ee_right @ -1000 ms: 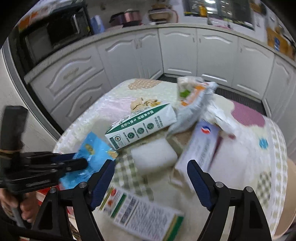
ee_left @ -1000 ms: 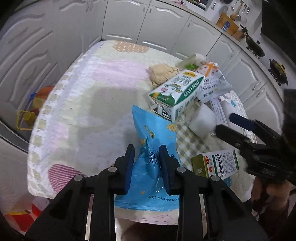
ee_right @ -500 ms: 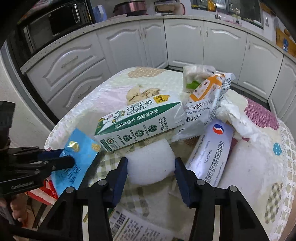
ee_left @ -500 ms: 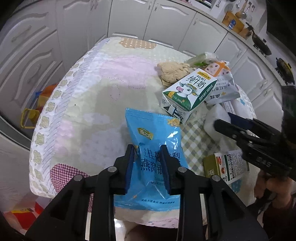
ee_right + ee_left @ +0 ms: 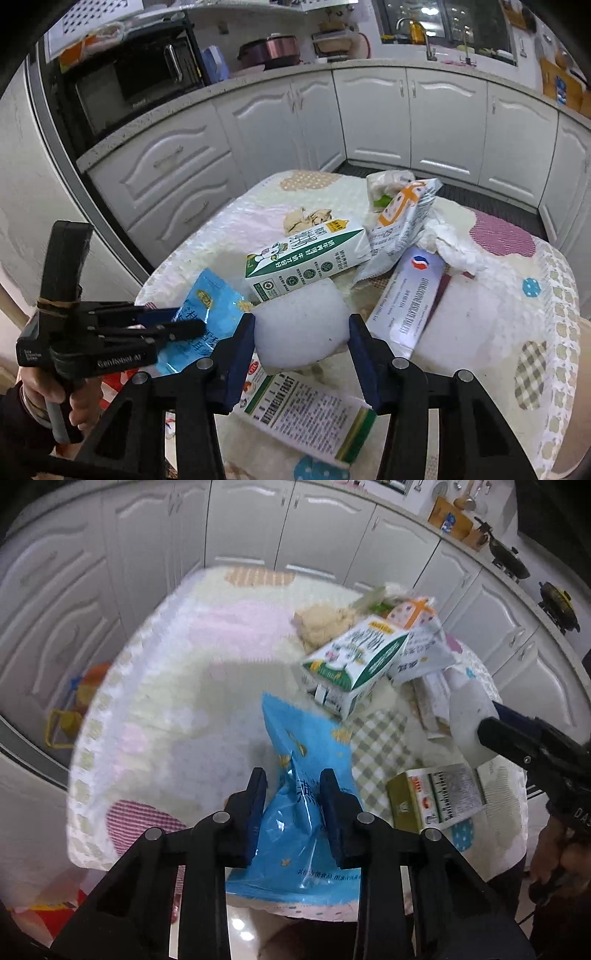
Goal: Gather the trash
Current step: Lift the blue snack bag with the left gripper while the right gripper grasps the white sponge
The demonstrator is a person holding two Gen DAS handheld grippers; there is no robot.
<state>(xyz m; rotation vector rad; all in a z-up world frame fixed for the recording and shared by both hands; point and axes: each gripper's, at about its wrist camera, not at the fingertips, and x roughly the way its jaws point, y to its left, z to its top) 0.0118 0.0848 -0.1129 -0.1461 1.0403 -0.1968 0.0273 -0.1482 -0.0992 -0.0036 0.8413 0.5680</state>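
My left gripper (image 5: 293,790) is shut on a blue snack wrapper (image 5: 303,746) and holds it crumpled just above the near table edge; it also shows in the right wrist view (image 5: 207,314). My right gripper (image 5: 301,328) is shut on a white foam block (image 5: 301,328) and holds it above the table; the block also shows in the left wrist view (image 5: 467,716). A green-and-white milk carton (image 5: 306,262), an orange-and-white bag (image 5: 402,214), a white-and-blue medicine box (image 5: 410,302) and a green-edged flat box (image 5: 306,413) lie on the table.
The small table has a quilted pastel cloth (image 5: 177,672). Crumpled brown paper (image 5: 306,218) and white tissue (image 5: 458,247) lie at the back. White kitchen cabinets (image 5: 443,125) surround the table. A red and yellow object (image 5: 66,720) sits on the floor at left.
My right gripper closed on the white foam block and lifted it off the table. My left gripper raised the blue wrapper, which now stands crumpled instead of lying flat.
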